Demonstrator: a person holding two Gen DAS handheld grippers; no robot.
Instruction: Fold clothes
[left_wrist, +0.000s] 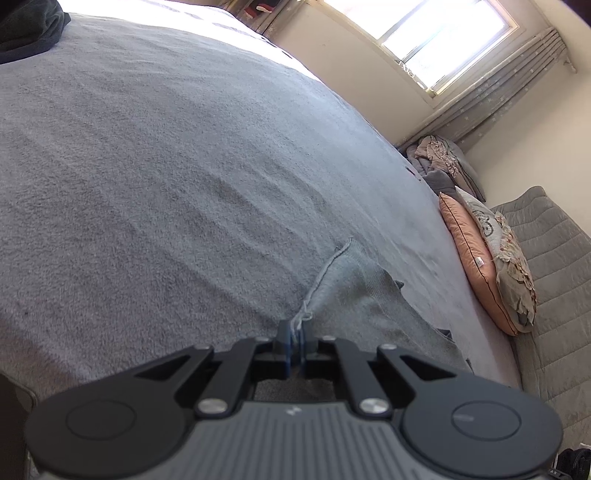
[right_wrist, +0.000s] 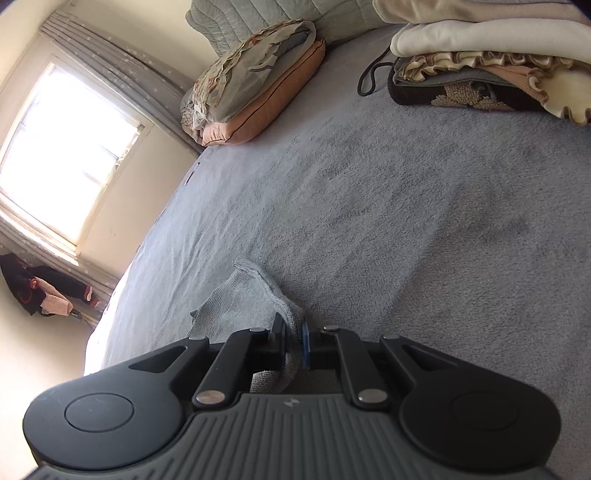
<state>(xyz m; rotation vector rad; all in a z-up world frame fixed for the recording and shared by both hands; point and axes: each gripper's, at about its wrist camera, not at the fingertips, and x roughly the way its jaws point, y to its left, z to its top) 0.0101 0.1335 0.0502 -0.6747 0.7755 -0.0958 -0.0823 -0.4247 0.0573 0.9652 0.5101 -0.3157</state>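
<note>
The left gripper (left_wrist: 295, 338), low centre of its frame, is clamped on the frayed hem of a pale grey knit garment (left_wrist: 354, 291), which trails to the lower right over the grey bed cover (left_wrist: 155, 155). In the other view the right gripper (right_wrist: 294, 338), also low centre, pinches a thicker bunch of the same garment (right_wrist: 247, 295), whose cloth rises up and left from the jaws. Beyond, a peach pillow (right_wrist: 266, 107) leans at the upper centre and a stack of folded laundry (right_wrist: 487, 70) fills the upper right. The step in hand appears to be picking up the garment by two points; next it likely needs spreading flat, both grips held firm.
</note>
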